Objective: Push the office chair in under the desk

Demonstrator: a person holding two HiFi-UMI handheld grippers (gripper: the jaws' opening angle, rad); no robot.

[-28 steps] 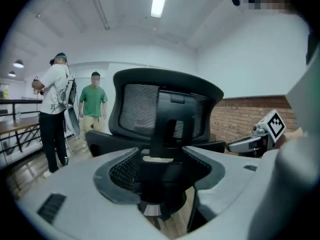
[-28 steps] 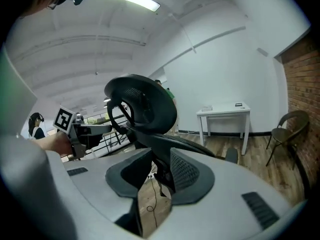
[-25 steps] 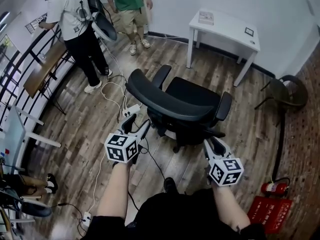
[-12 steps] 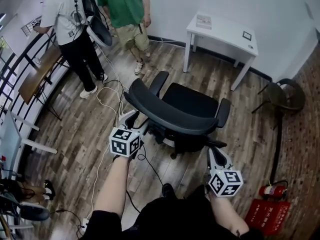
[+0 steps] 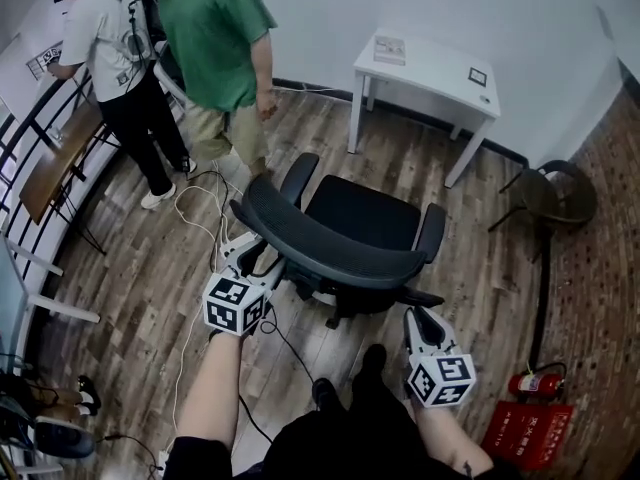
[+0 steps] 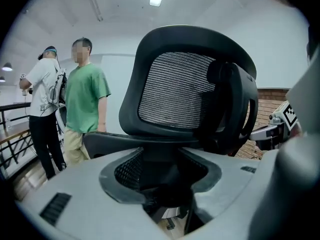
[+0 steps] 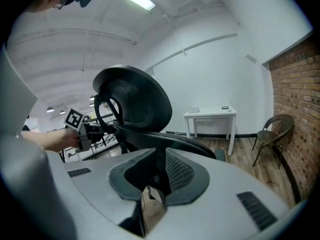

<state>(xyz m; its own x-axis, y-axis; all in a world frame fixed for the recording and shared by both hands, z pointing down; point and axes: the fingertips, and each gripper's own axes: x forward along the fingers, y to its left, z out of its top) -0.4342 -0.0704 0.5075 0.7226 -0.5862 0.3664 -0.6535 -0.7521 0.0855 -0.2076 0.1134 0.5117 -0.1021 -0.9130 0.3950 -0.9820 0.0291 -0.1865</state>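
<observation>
The black office chair (image 5: 360,213) stands mid-floor, its curved backrest (image 5: 320,248) toward me and its seat facing the white desk (image 5: 430,63) by the far wall. My left gripper (image 5: 255,256) is at the backrest's left end. Its jaws (image 6: 160,176) are closing with the chair's black back frame (image 6: 175,89) between them, and the pads stand off it. My right gripper (image 5: 418,320) is at the backrest's right end. Its jaws (image 7: 152,181) stand close and are opening slightly, the pads against a black edge of the chair's back (image 7: 132,101). The desk (image 7: 210,114) shows beyond.
A person in a green shirt (image 5: 215,38) and another in a white shirt (image 5: 100,38) stand at the upper left, close to the chair. White cables (image 5: 200,198) trail over the wooden floor. At the right are a brown chair (image 5: 555,193), a brick wall and a fire extinguisher (image 5: 525,380).
The person in the green shirt has walked closer to the chair's left side. Both grippers have kept to the ends of the backrest, the right one slightly lower in view.
</observation>
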